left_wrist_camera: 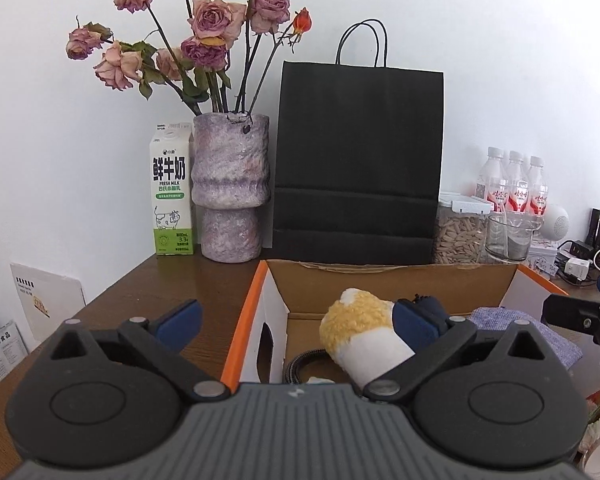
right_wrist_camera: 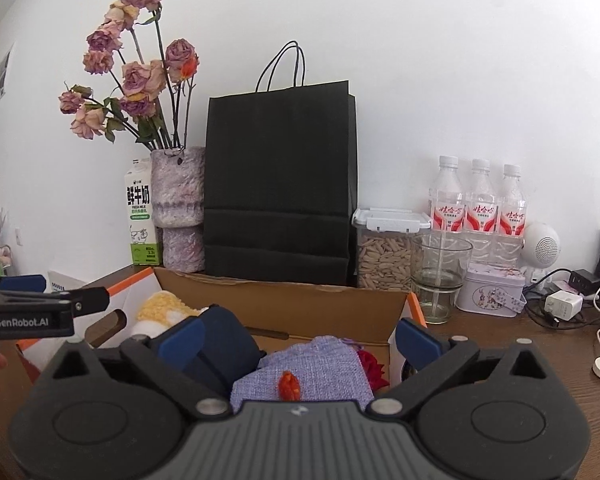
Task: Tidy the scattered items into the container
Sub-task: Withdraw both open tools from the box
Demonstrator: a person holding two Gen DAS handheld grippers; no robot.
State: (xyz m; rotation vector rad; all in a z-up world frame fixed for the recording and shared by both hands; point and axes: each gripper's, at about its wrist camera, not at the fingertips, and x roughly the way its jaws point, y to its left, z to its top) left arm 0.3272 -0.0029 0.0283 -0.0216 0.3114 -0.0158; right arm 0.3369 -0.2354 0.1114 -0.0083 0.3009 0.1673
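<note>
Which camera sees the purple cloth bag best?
The right wrist view: the purple cloth bag lies in the cardboard box, mid-frame. The left wrist view catches only its edge, behind the gripper.

Matt cardboard box (left_wrist_camera: 388, 280) on glossy wooden table (left_wrist_camera: 172, 280); fluffy plush toy (left_wrist_camera: 360, 320).

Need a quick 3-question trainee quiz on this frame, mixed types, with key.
1. True or false: the left tool is shut on the plush toy.
2. What lies in the cardboard box under the right tool? A) lilac cloth pouch B) milk carton C) glass
3. How many water bottles stand by the wall?

Key: 1 false, both tools are open; 2 A; 3 three.
</note>
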